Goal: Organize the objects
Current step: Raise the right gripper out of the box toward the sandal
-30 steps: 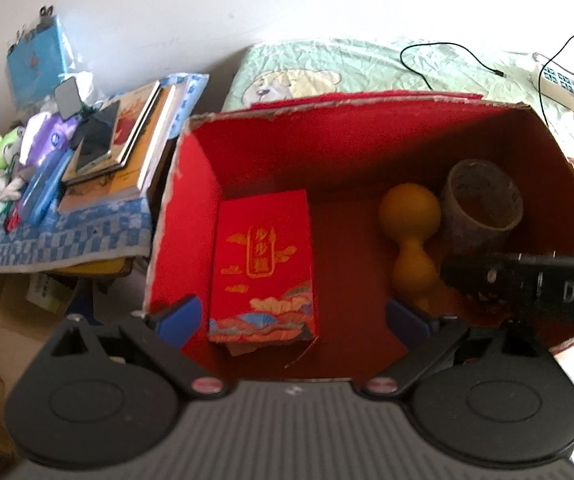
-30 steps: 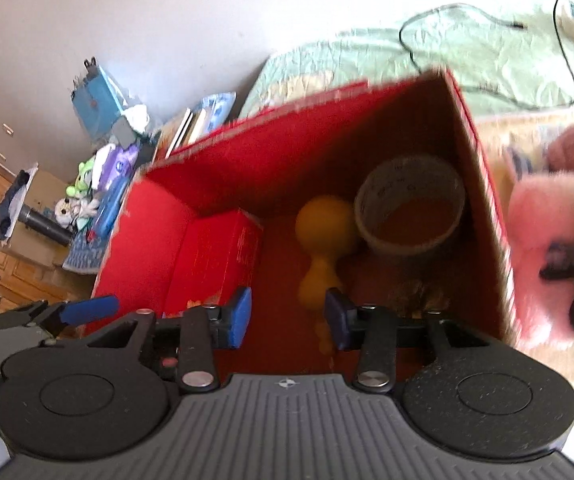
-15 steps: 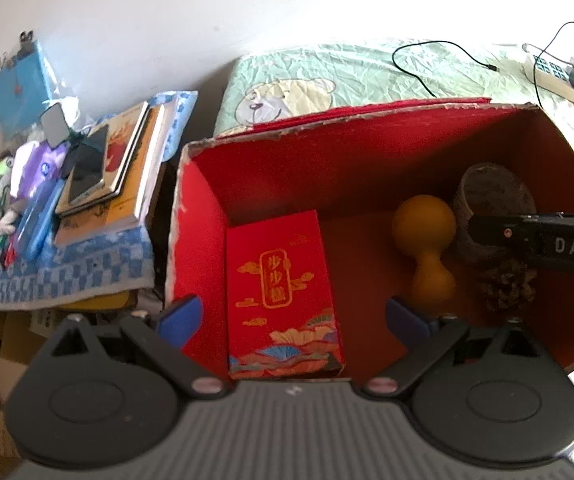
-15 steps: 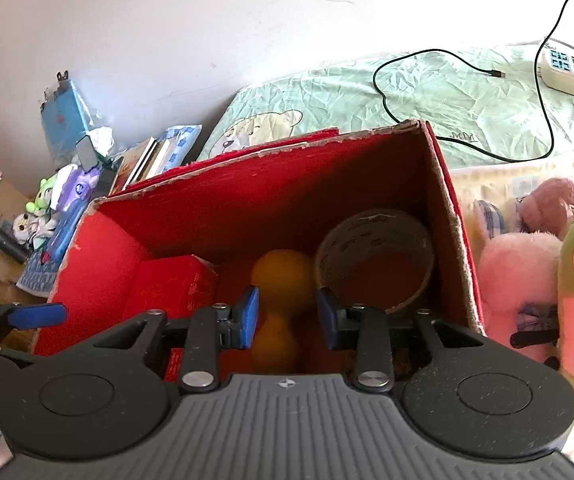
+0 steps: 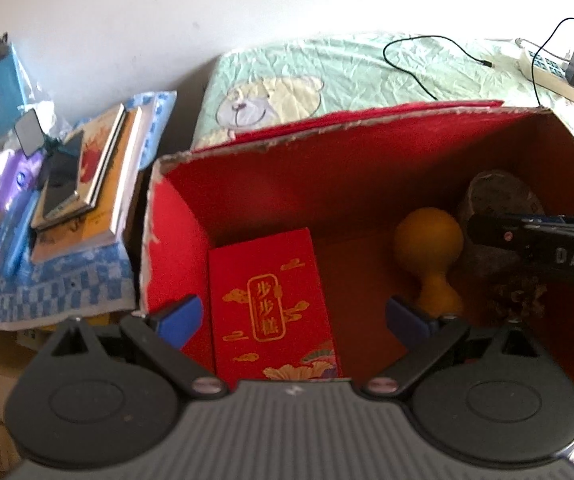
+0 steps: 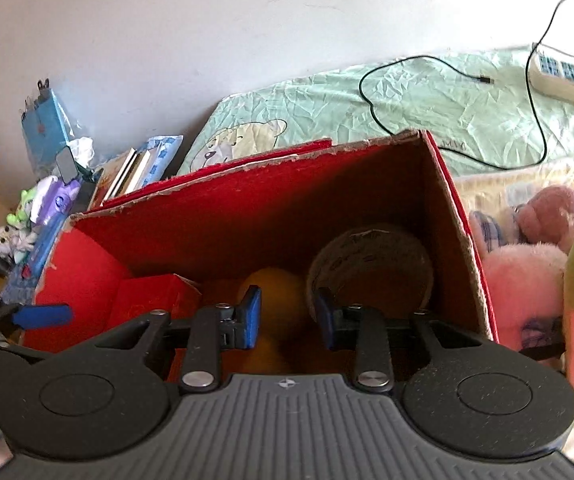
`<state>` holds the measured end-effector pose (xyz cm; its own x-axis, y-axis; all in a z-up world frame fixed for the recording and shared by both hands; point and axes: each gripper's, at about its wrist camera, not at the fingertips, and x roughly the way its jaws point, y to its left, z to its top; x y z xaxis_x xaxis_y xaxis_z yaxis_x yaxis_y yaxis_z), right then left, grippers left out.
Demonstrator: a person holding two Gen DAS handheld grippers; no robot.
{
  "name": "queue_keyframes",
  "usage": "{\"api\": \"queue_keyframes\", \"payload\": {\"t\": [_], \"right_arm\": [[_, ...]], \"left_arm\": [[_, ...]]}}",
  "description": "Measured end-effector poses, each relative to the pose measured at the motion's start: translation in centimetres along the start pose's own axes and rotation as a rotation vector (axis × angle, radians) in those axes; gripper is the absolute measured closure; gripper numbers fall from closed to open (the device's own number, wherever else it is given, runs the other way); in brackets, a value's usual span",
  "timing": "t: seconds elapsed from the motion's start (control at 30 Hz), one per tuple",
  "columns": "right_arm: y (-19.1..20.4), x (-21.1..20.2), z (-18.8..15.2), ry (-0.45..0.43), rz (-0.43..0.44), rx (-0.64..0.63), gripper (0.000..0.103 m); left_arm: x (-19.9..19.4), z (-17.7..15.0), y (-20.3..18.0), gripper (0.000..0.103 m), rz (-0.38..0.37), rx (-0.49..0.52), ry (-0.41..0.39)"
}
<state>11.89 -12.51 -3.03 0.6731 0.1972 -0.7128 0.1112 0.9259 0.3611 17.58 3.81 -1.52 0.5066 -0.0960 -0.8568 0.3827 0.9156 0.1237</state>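
- Your left gripper (image 5: 291, 316) hovers over the red carton (image 5: 175, 240) with jaws spread wide, holding nothing.
- Inside: a red gift box (image 5: 267, 300) at 9 o'clock, an orange gourd (image 5: 427, 240) in the centre, a round woven pot (image 6: 371, 260) at 3 o'clock.
- Your right gripper (image 6: 287, 318) has jaws narrowly parted, empty, above the gourd.

Left gripper (image 5: 293, 314): ribbed grey body, two round black discs, black linkage arms with silver rivets, blue finger pads (image 5: 179, 318). Right gripper (image 6: 287, 318): identical build (white letters "DAS" mark its black side in the left wrist view).
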Motion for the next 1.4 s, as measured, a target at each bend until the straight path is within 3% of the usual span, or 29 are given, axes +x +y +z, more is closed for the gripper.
{"api": "queue_keyframes", "payload": {"t": [0.3, 0.5, 0.7, 0.93, 1.07, 1.4], "right_arm": [[0.0, -0.6, -0.2, -0.016, 0.011, 0.014, 0.070], [0.2, -2.8, -0.9, -0.079, 0.084, 0.037, 0.071], [1.8, -5.2, -1.8, -0.177, 0.061, -0.025, 0.070], [2.0, -7.1, -2.6, -0.216, 0.044, -0.012, 0.070], [2.4, -9.0, -3.6, -0.248, 0.051, -0.005, 0.063], [2.7, -12.2, -6.4, -0.227, 0.077, -0.046, 0.060]], "left_arm": [[-1.0, -0.4, -0.4, 0.005, 0.001, 0.014, -0.036], [-1.8, -0.7, -0.6, 0.007, 0.008, 0.022, -0.038], [-3.4, -1.4, -0.9, 0.007, 0.031, 0.041, -0.085], [-5.7, -2.4, -0.5, 0.009, 0.032, 0.018, -0.120], [-7.3, -3.3, -0.7, 0.008, 0.050, 0.008, -0.143], [-11.3, -5.7, -1.9, 0.005, 0.054, -0.032, -0.167]]}}
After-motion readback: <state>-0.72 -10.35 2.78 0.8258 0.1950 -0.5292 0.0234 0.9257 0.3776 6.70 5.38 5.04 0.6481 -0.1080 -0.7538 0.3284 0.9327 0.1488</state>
